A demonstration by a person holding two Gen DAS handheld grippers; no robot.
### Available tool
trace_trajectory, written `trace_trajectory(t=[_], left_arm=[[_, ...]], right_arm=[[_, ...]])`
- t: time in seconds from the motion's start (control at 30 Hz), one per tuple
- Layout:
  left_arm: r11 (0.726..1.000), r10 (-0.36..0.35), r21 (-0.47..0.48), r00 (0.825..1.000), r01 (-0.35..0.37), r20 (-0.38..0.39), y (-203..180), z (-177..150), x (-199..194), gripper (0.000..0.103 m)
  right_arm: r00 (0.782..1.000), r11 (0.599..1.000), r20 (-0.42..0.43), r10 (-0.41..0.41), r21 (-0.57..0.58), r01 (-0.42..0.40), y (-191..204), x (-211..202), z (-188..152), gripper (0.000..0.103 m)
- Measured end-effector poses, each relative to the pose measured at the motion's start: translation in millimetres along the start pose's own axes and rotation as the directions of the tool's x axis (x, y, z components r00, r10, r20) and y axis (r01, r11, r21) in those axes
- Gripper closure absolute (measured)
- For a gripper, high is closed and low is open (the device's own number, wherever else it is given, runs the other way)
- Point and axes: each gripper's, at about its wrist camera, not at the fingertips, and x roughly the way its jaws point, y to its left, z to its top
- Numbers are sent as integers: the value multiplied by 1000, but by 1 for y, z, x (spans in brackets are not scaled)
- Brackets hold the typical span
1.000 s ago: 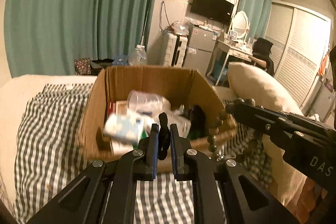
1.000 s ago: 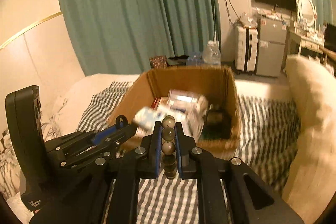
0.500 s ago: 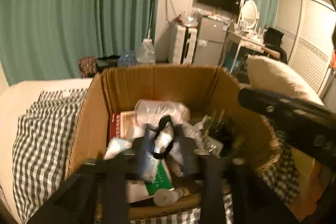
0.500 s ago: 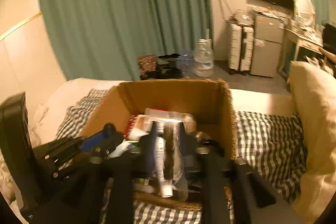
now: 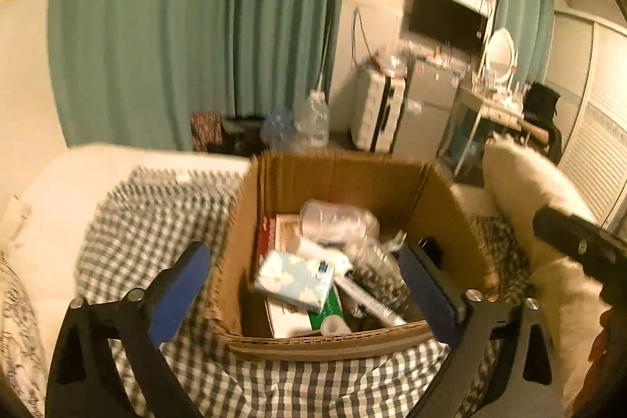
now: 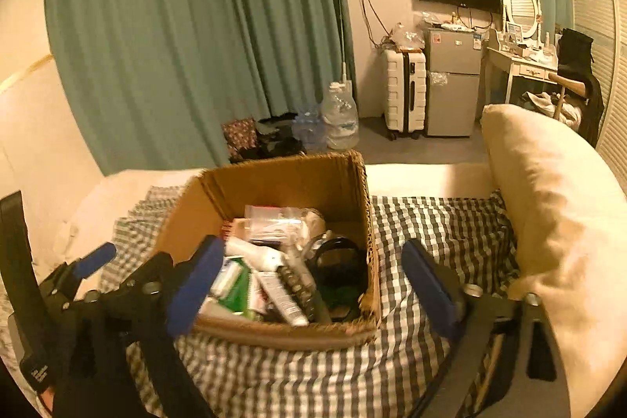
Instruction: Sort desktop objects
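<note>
Cardboard box (image 5: pixel 345 183), seemingly full, frayed rim

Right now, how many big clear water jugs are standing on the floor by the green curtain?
2: the taller jug beside the white suitcase, the shorter jug just left of it. Others may hide behind the cardboard box.

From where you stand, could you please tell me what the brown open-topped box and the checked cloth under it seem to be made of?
The brown box looks like matte corrugated cardboard: fluted, frayed rim edges. The checked cloth appears to be soft woven fabric, wrinkling around the box.
</note>
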Motion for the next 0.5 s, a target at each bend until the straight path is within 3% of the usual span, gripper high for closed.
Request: trace_trajectory(t=[0.07,0.17,0.27,0.5], left_arm=[[1000,6,8,999,-6,38,1,9,-20,0],[998,54,29,996,-56,76,-2,12,-46,0],[994,92,43,993,-96,70,-4,8,-54,0],[998,61,8,998,-61,23,5,-41,-43,0]], right_arm=[[1000,1000,22,6,-15,-5,4,-20,1,0],[999,999,47,0,-43,2,12,-44,1,0],[999,999,54,1,-48,2,14,-55,-5,0],[1000,999,1,-5,-42,5,7,-40,-46,0]])
